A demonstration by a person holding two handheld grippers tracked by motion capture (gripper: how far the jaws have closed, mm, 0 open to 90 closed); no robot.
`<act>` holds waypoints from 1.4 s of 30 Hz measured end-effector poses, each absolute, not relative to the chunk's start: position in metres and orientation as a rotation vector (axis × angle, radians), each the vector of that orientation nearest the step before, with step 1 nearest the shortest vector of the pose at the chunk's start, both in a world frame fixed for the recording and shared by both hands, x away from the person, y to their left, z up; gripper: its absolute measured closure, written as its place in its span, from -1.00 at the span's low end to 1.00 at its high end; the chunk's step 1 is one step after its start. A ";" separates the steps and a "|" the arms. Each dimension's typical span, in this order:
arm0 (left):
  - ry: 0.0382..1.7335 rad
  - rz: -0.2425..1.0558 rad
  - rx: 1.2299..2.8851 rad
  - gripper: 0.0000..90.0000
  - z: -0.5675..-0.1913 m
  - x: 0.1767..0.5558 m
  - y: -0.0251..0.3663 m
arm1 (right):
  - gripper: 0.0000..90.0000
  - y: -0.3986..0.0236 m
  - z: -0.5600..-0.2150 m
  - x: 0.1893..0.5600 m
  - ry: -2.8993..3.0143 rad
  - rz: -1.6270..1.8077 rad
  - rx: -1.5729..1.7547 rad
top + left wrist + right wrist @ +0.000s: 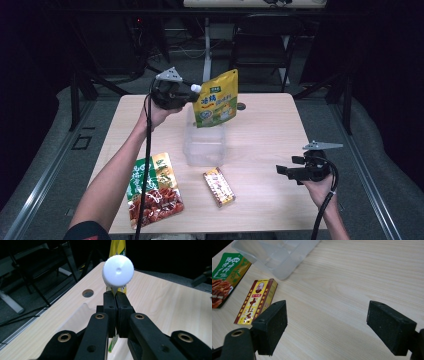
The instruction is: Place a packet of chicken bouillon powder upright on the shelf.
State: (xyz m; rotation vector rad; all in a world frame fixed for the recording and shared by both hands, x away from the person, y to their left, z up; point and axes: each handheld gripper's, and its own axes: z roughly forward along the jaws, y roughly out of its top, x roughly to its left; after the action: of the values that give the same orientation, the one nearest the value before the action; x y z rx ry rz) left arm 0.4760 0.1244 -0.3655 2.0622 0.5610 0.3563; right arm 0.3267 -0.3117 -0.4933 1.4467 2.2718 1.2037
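Left gripper (186, 95) holds yellow pouch (217, 100); white cap (118, 271).

Yellow spouted pouch (118, 246) mostly hidden behind its white cap (118, 270); green snack bag (224, 277) cropped at the frame edge.

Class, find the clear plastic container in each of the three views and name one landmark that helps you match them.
High view: the clear plastic container sits mid-table, below the held yellow spouted pouch.
Left gripper view: its rim shows left of the fingers, under the pouch.
Right gripper view: top left.
Shared landmark: the light wooden table.
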 end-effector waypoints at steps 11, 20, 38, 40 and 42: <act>0.616 0.413 2.087 0.97 -0.382 0.502 0.133 | -0.64 -0.312 -0.494 0.328 2.271 1.204 1.448; 0.635 0.415 2.117 0.97 -0.396 0.516 0.137 | -0.64 -0.312 -0.493 0.328 2.272 1.205 1.445; 0.629 0.432 2.187 0.96 -0.409 0.526 0.132 | -0.64 -0.311 -0.492 0.327 2.285 1.193 1.436; 0.640 0.429 2.187 0.97 -0.410 0.527 0.131 | -0.64 -0.311 -0.493 0.327 2.281 1.197 1.438; 0.646 0.433 2.192 0.97 -0.411 0.527 0.132 | -0.63 -0.310 -0.493 0.327 2.281 1.198 1.438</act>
State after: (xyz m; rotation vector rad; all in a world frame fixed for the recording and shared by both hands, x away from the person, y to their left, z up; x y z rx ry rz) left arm 0.5270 0.1321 -0.4112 2.1922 0.6462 0.4329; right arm 0.3273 -0.3105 -0.4927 1.4385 2.2814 1.1980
